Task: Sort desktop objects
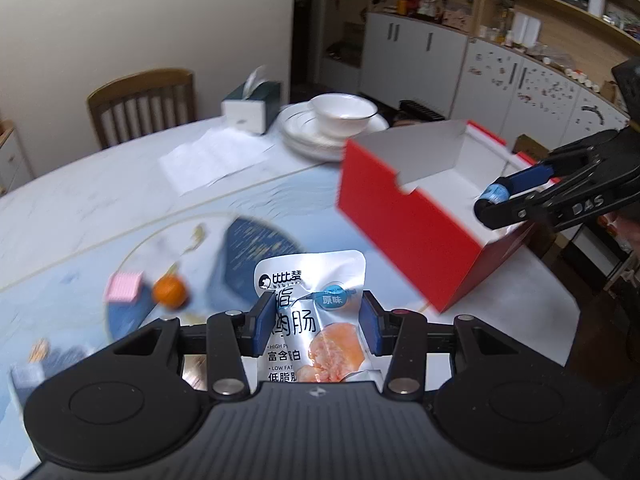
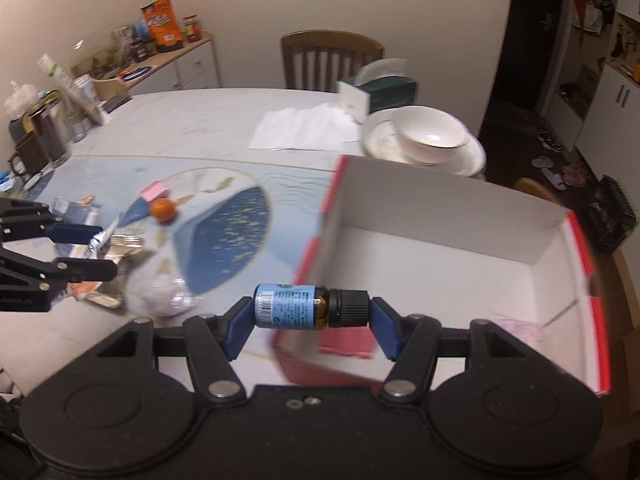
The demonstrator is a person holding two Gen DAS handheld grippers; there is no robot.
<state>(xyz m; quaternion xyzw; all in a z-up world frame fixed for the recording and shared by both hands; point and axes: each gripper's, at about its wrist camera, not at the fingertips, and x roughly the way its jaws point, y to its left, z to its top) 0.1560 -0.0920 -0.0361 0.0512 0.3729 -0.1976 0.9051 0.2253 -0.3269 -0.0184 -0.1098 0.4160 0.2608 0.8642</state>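
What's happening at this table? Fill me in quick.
A person is sorting table clutter with two handheld grippers. The left gripper is clamped on a silver snack pouch, lifted off the table. The right gripper holds a small blue-labelled bottle sideways at the edge of the open red box. An orange and a pink block remain on the table.

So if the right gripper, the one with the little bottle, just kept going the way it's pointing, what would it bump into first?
Probably the red box. The right gripper, shut on the small bottle, points down towards the box's near left corner and open white inside. Depth is hard to judge, so it might clip the wall rather than go in.
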